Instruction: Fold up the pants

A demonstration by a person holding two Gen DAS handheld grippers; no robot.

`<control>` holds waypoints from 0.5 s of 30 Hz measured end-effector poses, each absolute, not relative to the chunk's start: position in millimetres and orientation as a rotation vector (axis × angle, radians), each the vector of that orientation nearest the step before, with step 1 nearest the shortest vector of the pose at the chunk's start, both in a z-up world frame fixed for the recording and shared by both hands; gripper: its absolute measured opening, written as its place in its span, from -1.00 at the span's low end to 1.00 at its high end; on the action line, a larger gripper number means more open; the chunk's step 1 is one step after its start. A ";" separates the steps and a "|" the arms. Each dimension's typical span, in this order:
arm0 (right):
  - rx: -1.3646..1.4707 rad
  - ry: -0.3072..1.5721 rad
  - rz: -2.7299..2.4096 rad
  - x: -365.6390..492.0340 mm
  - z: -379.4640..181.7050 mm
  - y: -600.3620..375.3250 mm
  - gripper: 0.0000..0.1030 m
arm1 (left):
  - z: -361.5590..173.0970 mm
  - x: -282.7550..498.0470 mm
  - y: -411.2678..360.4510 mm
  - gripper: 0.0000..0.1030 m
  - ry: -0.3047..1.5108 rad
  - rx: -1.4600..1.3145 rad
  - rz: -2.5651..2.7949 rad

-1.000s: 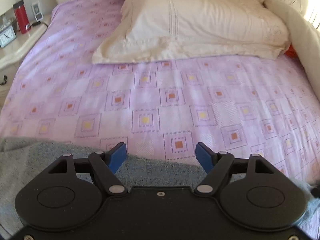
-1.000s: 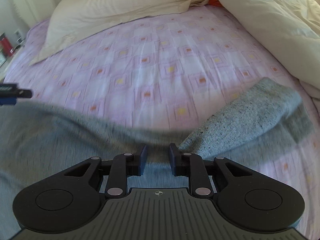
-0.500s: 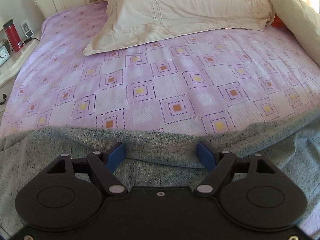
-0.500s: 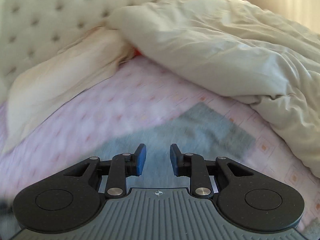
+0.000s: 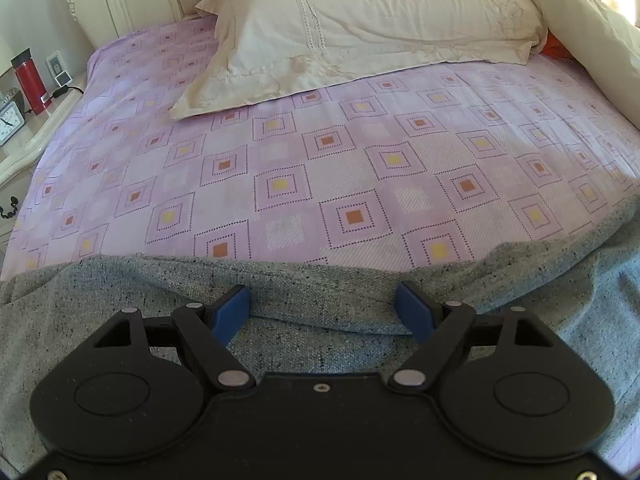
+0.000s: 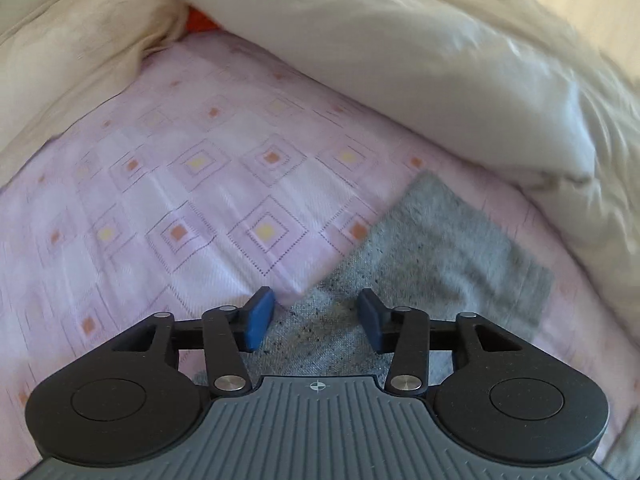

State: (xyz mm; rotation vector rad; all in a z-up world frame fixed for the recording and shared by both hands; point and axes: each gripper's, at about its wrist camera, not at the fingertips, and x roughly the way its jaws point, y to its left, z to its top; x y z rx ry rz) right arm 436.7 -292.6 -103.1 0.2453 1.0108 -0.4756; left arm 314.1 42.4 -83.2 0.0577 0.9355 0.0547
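Note:
The grey speckled pants (image 5: 120, 292) lie across the near part of the purple patterned bedsheet (image 5: 320, 168). My left gripper (image 5: 324, 308) hangs just over their far edge, where a fold of cloth runs between the blue pads (image 5: 228, 312). Its jaws are wide and opening, and the pads do not press the cloth. In the right wrist view, one flat end of the pants (image 6: 440, 248) lies near the duvet. My right gripper (image 6: 316, 312) is above that cloth. Its jaws are closing with a gap left and nothing pinched.
A cream pillow (image 5: 360, 28) lies at the head of the bed. A bulky cream duvet (image 6: 440, 60) is heaped along the right side, close to the pants' end. A nightstand (image 5: 24, 148) at the left holds a red bottle (image 5: 28, 80) and a clock.
The right gripper has swung right, from the pants' middle to their end beside the duvet, and its jaws stand wider. The left view now shows grey cloth spread across its whole lower width.

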 end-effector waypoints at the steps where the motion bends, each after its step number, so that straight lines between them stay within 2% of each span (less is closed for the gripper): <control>1: 0.265 1.006 -0.458 430.8 -100.3 -297.5 -0.94 | -82.7 313.8 42.6 0.62 0.936 0.059 0.052; 8: 0.360 0.828 -0.251 342.3 -49.0 -337.9 -0.94 | -78.8 313.0 46.2 0.59 0.936 0.053 0.026; 12: 0.349 0.825 -0.212 275.0 -34.7 -346.2 -0.94 | -64.2 303.2 58.6 0.47 0.947 -0.005 -0.029; 15: 0.359 0.856 -0.202 231.9 -36.1 -347.5 -0.94 | -48.9 291.2 68.8 0.47 0.940 -0.050 -0.054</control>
